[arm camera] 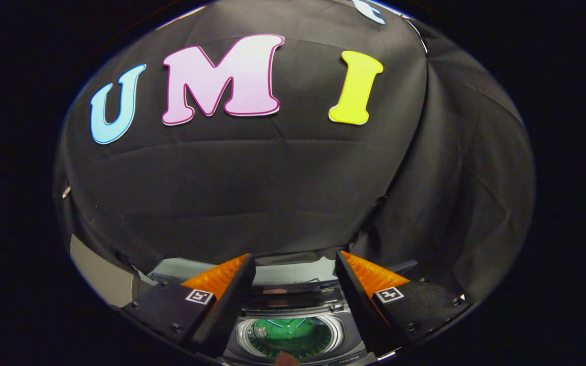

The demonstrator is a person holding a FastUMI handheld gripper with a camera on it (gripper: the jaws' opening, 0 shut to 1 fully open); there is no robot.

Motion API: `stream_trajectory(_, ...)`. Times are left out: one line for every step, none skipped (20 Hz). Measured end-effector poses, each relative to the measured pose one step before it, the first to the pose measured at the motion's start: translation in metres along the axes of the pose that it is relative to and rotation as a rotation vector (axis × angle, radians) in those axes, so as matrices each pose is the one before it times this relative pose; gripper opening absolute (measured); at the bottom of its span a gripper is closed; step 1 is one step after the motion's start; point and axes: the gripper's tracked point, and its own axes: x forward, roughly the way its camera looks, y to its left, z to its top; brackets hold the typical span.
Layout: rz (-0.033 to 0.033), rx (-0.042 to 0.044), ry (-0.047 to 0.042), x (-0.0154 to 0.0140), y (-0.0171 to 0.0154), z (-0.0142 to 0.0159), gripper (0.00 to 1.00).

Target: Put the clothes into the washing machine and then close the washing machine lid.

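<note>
Claw (295, 264) stands wide and empty above the washing machine (293, 305); between its fingers, from left to right, lies the round open drum (289, 335) with green clothes (287, 330) inside; black cloth wall (252, 193) hangs beyond.

Washing machine (293, 325): glossy smooth plastic top, shiny metal drum rim inside it. Green cloth (289, 330) in the drum, soft and matt. Gripper (295, 264) fingers spread apart above the machine, pads ribbed. Wall behind the machine: matt cloth, creased.
</note>
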Motion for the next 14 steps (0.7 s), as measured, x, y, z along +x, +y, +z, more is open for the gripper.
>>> stream_trajectory(0.00123, 0.00493, 0.00498, 0.00804, 0.00005, 0.00065, 0.99)
stream_trajectory(-0.00135, 0.00159, 0.00784, 0.00726, 0.00042, -0.00182, 0.99)
stream_trajectory(-0.00366, -0.00335, 0.0098, 0.00565, -0.00183, -0.00287, 0.99)
stream_trajectory(-0.0047, -0.00067, 0.0131, 0.0037, -0.00112, -0.00274, 0.99)
stream_trajectory(0.00724, -0.00075, 0.01155, 0.00538, 0.00302, -0.00197, 0.99)
stream_trajectory(0.00057, 0.0016, 0.0054, 0.003, 0.00119, -0.00228, 0.99)
stream_trajectory(0.00166, 0.00136, 0.00685, 0.00258, -0.00081, -0.00346, 0.99)
stream_trajectory(0.00688, 0.00235, 0.01313, 0.00158, 0.00161, -0.00484, 0.99)
stream_trajectory(0.00157, -0.00043, 0.01334, 0.0013, 0.00134, -0.00629, 0.99)
stream_trajectory(0.00369, -0.00627, 0.00762, 0.00072, 0.00234, -0.0048, 0.99)
stream_trajectory(0.00238, -0.00616, -0.00956, 0.00012, 0.00066, 0.00057, 0.99)
stream_trajectory(0.00097, -0.00415, 0.00207, -0.00014, -0.00018, -0.0033, 0.98)
stream_trajectory(0.00303, 0.00548, 0.00084, -0.00121, -0.00059, -0.00062, 0.98)
stream_trajectory(0.00416, 0.00272, -0.00065, -0.00136, 0.00044, -0.00027, 0.98)
